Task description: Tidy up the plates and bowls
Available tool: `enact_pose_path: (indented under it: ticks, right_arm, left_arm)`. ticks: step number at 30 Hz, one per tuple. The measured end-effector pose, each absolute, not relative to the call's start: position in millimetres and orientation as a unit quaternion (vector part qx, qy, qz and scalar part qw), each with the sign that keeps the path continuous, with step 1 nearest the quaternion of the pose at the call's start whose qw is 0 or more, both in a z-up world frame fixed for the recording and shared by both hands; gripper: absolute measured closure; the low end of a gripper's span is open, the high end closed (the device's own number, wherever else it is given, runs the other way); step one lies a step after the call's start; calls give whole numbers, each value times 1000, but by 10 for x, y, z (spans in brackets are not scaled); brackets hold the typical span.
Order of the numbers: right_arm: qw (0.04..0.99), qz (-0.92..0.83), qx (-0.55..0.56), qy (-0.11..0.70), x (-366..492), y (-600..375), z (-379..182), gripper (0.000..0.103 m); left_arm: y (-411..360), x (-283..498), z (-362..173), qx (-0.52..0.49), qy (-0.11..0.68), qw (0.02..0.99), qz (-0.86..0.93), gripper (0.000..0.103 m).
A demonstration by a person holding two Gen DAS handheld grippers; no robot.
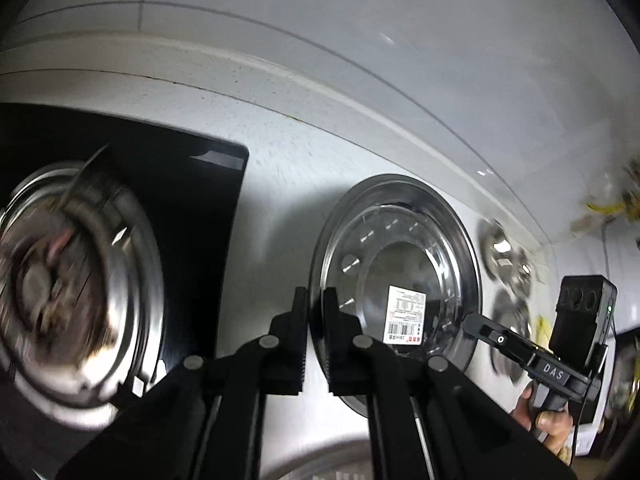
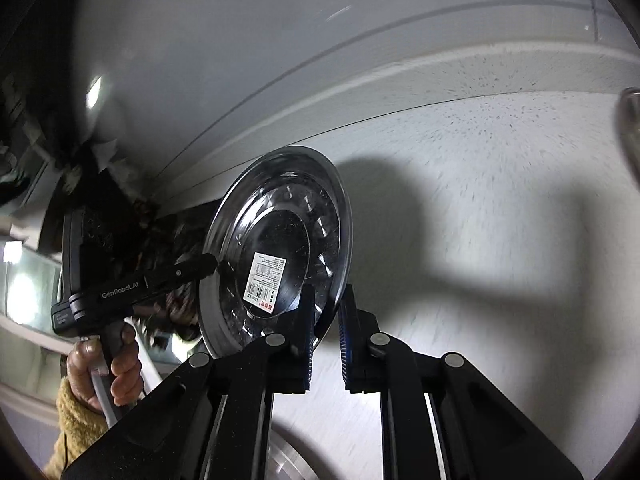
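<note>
A steel plate (image 1: 400,264) with a white barcode sticker is held up off the white counter between both grippers. My left gripper (image 1: 316,340) is shut on the plate's left rim. My right gripper (image 2: 325,332) is shut on the opposite rim of the same plate (image 2: 280,248). Each gripper shows in the other's view: the right one (image 1: 472,320) at the plate's right edge, the left one (image 2: 212,266) at its left edge. The rim of another steel dish (image 1: 320,464) lies on the counter below the grippers and also shows in the right wrist view (image 2: 288,464).
A black gas hob (image 1: 180,200) with a steel burner ring (image 1: 72,280) sits at the left. More shiny steel dishes (image 1: 508,264) lie at the right on the counter (image 2: 480,200). A white tiled wall (image 1: 360,40) runs behind. A glass rim (image 2: 630,128) shows far right.
</note>
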State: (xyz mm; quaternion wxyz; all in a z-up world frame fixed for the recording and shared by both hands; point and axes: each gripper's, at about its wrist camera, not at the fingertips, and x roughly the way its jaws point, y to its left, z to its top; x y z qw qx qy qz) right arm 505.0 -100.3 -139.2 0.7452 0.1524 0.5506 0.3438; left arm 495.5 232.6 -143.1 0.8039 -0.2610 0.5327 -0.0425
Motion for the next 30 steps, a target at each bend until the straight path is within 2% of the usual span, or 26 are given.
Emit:
enact_pose_path:
  ticks: [7,14,20,30]
  right_arm:
    - [734,360,144,558,3938,-1117,-1206,93]
    - [714,343,151,591,3222,-1202,-1557,93]
    - [703,310,164,618,3090,-1281,-1902,93]
    - [697,296,154,635,3066,-1253,-1920,92]
  left_arm:
    - [2142,3884,-1230,-240,534,808,-71,97]
    - [2045,3088,-1571,-247,564,784,-80,96]
    - [1950,2871,-1863,-236,592,767,-78,96]
    - [1789,2875,-2021,-225,604,761,-74,95]
